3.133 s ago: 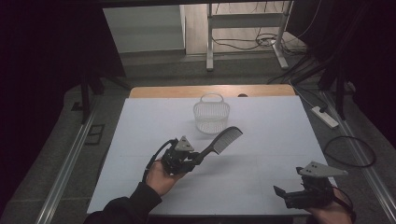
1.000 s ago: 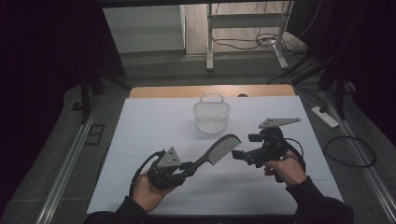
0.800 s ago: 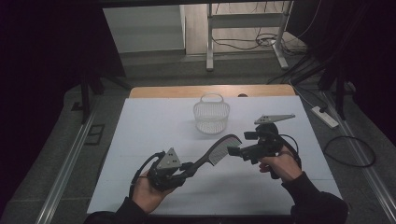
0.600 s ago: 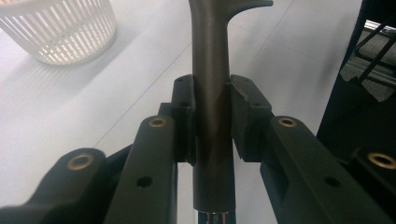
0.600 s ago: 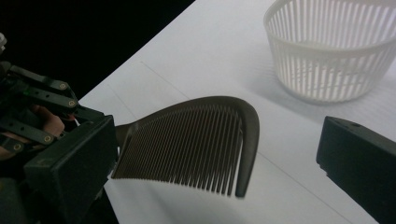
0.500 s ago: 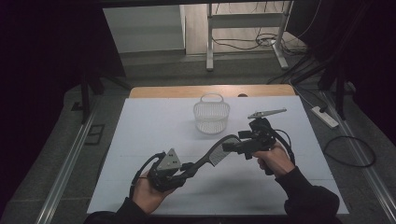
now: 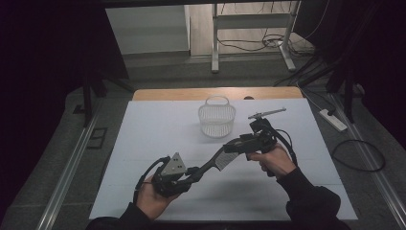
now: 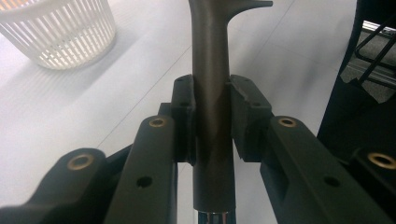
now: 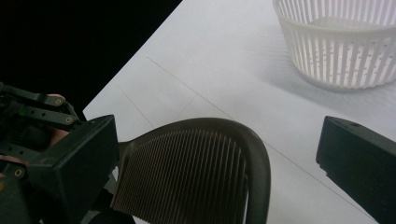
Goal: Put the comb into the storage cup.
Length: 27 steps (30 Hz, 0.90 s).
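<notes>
The table [image 7: 143, 143] is white, with a slatted white basket [image 7: 217, 120] near its far edge. In front of the basket, a dark comb [image 7: 221, 157] hangs in the air between the two hands. The left gripper [image 7: 184, 175] has its jaws clamped on the comb's handle, holding it out toward the right. The right gripper [image 7: 238, 145] is at the toothed head, its jaws wide apart with the head between them and, as far as I can tell, not yet touching. This looks like a handover. Next, the right jaws need to close squarely on the head before the left lets go.
</notes>
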Each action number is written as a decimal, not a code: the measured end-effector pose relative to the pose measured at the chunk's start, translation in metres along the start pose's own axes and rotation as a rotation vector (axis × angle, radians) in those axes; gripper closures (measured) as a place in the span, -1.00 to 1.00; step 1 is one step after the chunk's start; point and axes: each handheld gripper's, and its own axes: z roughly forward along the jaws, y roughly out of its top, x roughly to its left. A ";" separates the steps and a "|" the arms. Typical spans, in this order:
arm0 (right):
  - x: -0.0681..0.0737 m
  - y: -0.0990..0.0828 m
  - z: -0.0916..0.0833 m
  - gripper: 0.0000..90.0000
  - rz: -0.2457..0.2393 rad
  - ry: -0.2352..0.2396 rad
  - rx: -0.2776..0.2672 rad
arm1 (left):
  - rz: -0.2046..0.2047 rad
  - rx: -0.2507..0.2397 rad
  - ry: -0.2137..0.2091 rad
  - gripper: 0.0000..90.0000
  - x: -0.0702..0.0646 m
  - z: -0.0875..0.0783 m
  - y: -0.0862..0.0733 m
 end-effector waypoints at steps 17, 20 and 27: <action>-0.010 0.000 -0.007 0.22 0.063 0.093 -0.035 | 0.020 0.008 0.019 0.60 -0.001 0.002 -0.001; -0.012 0.000 -0.006 0.35 0.066 0.108 -0.033 | 0.027 0.010 0.025 0.60 -0.001 0.003 -0.001; -0.021 -0.001 -0.009 0.62 0.128 0.180 -0.051 | 0.045 0.021 0.027 0.60 -0.001 0.006 -0.002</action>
